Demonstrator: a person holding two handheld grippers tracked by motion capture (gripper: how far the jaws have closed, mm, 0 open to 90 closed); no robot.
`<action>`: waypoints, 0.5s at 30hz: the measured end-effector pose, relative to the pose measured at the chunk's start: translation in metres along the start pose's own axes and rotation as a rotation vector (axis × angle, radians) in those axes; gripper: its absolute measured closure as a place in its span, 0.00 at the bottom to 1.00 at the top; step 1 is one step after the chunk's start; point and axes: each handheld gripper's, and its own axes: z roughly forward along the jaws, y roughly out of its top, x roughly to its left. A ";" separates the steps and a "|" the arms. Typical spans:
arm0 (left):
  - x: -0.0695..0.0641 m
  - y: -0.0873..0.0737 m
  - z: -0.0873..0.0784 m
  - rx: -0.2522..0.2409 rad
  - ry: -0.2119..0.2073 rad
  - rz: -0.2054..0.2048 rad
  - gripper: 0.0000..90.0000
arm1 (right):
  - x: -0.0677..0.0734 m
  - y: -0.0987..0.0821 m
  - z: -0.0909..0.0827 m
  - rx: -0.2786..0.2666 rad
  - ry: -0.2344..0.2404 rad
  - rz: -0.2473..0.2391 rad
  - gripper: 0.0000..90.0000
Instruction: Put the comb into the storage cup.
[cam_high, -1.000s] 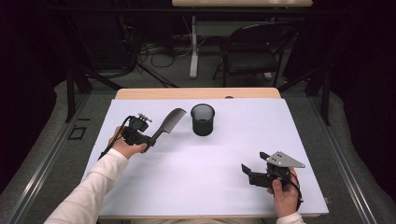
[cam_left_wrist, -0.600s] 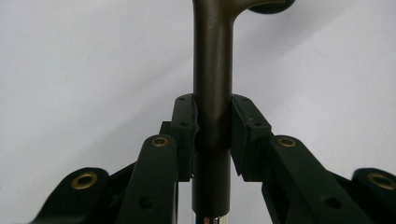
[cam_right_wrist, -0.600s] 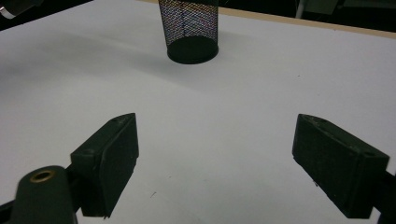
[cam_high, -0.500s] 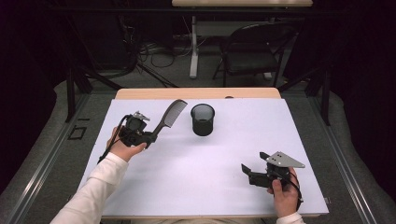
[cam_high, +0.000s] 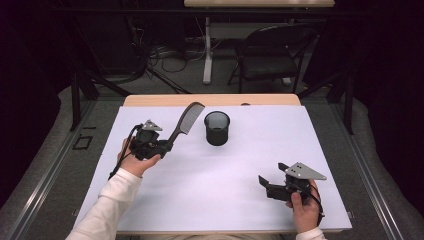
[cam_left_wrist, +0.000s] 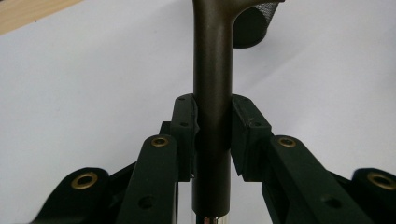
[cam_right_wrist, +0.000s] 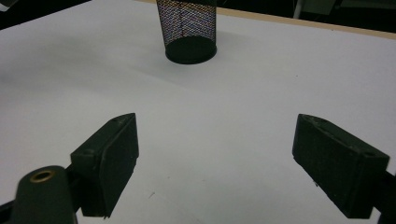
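dark comb clamped in left claw

The comb clamped between the left gripper's pads looks like smooth dark-brown plastic with a soft sheen, ending below the pads in a bright, glossy metal band. The pads themselves are matt black, rubber-like, on matt black plastic links with small brass-coloured eyelets. Ahead of the right gripper stands a cup of fine black wire mesh. Beneath both lies a white, matt, paper-like sheet over a pale wood tabletop.
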 end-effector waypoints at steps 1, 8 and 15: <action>-0.002 0.000 0.000 -0.014 -0.003 -0.001 0.81 | 0.000 0.000 0.000 0.002 0.000 0.001 0.16; -0.012 0.004 -0.003 -0.063 -0.020 0.009 0.81 | 0.001 0.000 0.001 0.006 0.002 -0.002 0.16; -0.018 0.005 -0.006 -0.113 -0.034 -0.002 0.81 | 0.000 0.000 0.001 0.005 0.000 -0.001 0.16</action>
